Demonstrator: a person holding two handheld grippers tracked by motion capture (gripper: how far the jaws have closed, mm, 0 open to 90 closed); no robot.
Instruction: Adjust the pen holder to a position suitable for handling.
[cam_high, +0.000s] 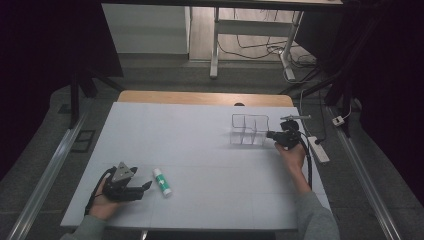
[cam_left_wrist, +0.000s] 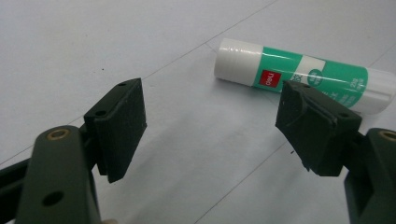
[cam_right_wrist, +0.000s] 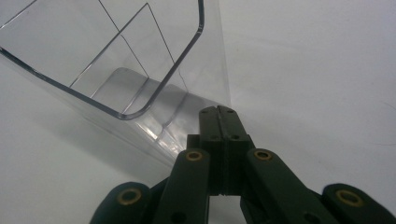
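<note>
A green-and-white glue stick (cam_high: 162, 181) lies on the white table sheet (cam_high: 200, 165) at the front left. My left gripper (cam_high: 145, 187) rests just left of it, held low and pointing right. In the left gripper view the left gripper (cam_left_wrist: 217, 121) stands open with bare sheet between the pads, and the glue stick (cam_left_wrist: 299, 72) lies just beyond the right pad. A clear plastic divided box (cam_high: 249, 130) stands at the back right. My right gripper (cam_high: 271, 134) sits at its right side. The right gripper (cam_right_wrist: 218, 112) is shut on nothing, its tips against the box's (cam_right_wrist: 116, 70) lower outer corner.
A white power strip (cam_high: 318, 149) and a cable lie off the sheet's right edge. The wooden table edge (cam_high: 200, 97) shows behind the sheet. Desk legs and floor cables (cam_high: 260, 47) are farther back. Metal rails run along both sides.
</note>
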